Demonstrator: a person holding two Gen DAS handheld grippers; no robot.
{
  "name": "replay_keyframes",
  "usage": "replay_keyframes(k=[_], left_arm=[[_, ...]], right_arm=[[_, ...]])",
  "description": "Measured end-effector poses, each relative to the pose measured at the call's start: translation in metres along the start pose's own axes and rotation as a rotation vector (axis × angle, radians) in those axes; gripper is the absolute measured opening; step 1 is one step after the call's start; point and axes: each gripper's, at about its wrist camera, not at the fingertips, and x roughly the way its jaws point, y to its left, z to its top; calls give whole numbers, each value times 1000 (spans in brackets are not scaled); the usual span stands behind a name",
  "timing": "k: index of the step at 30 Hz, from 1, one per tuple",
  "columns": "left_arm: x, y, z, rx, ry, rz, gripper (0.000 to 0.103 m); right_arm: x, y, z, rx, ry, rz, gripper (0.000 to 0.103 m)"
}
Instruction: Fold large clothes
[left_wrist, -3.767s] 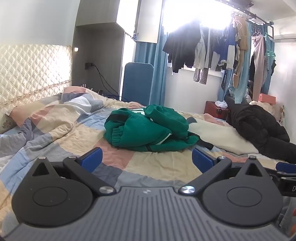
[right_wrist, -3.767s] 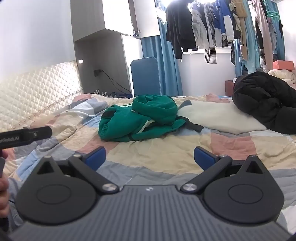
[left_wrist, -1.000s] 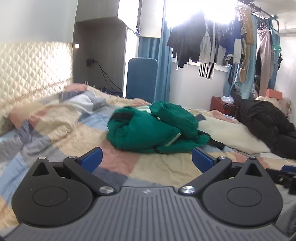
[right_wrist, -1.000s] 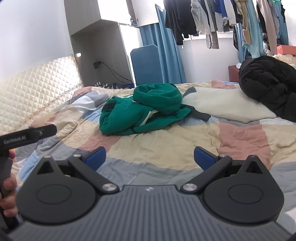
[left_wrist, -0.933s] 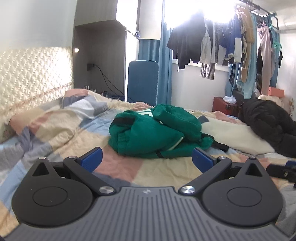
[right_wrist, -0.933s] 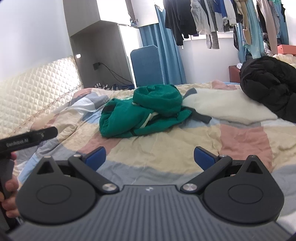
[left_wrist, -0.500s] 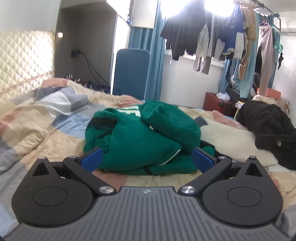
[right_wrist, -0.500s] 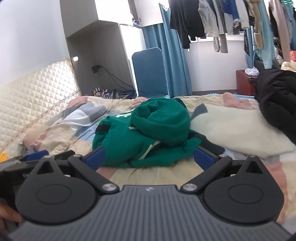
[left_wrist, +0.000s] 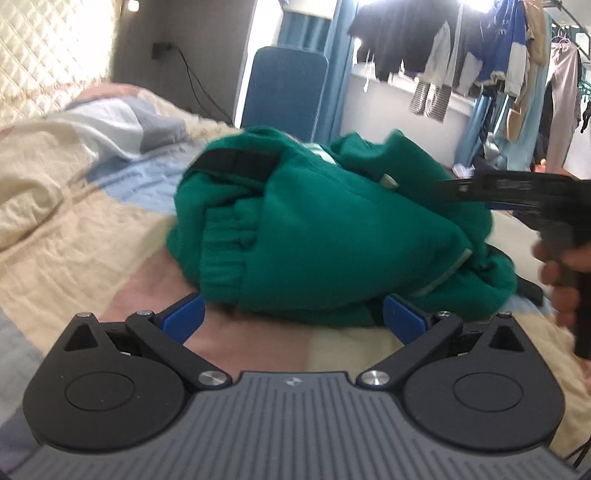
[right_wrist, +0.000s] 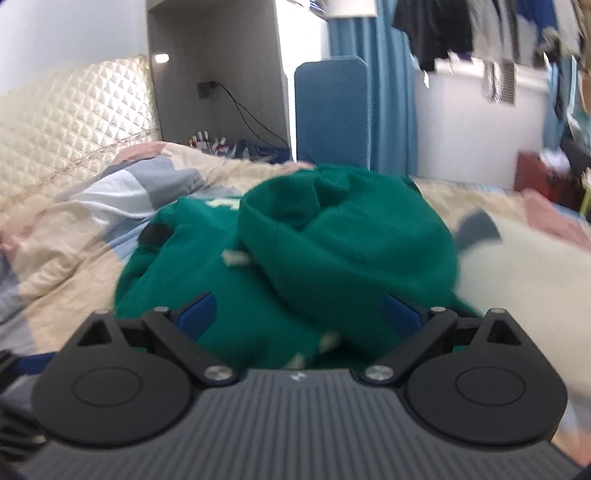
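Closest to the viewer, the left gripper (left_wrist: 293, 319) has its blue-tipped jaws spread wide with nothing between them, hovering just short of a crumpled green hoodie (left_wrist: 325, 229). The right gripper (right_wrist: 299, 314) also stands wide; its jaws have just been closing slightly, with the hoodie's green fabric lying in the gap but not pinched. In the left wrist view a person's hand (left_wrist: 561, 280) holds that right gripper's handle at the right edge. The hoodie lies bunched in a heap on a patchwork quilt (left_wrist: 74, 206) covering the bed. Beyond it stand a blue chair (right_wrist: 332, 110), a quilted cream headboard (right_wrist: 74, 129) and hanging clothes (left_wrist: 461, 66) by the window.
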Motion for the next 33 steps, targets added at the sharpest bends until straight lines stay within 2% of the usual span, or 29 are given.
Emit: replay_keyframes(k=[2,5,8,10,12,13,14,15,18,20,24,28,33], left_arm=[[8,6,-4,1,-10,15,103],[18,11,-10,-14,10,-6,103],[27,14,-16,-27,41,-11,103],[32,16,-17,-33,52,-17,103],[30,13,-18,-33,54,-18,103],[27,11,-19,-35,51,-17,103],[25,11,-19,-39,44,-19,103],[22,12,-18,-45,39,-21,103],[12,12,-19,-79,38,-29,103],[8,15,-20,-113,32,-51,103],[-6,12,-19,-91,3,-10,103],[-29,13,-16,-96,-36,19,103],[-72,8,-9,-96,-104,-16,103]], right_arm=[[20,0,0,-36,-27,-33,97],[46,0,-3,-83,-40,-40,88],[55,1,-6,-111,-61,-20,78],[56,3,-6,-121,-61,-12,66],[52,5,-4,-106,-44,5,42],[48,6,-3,-108,-42,2,37],[43,7,-2,-108,-39,-3,29],[37,7,0,-100,-35,-8,25],[13,6,7,-65,-28,-23,21],[-11,11,7,-92,-50,-61,20],[-72,16,1,-63,-75,-70,19],[-139,31,-7,-81,-141,-103,19],[-226,57,-17,-113,-233,-99,18]])
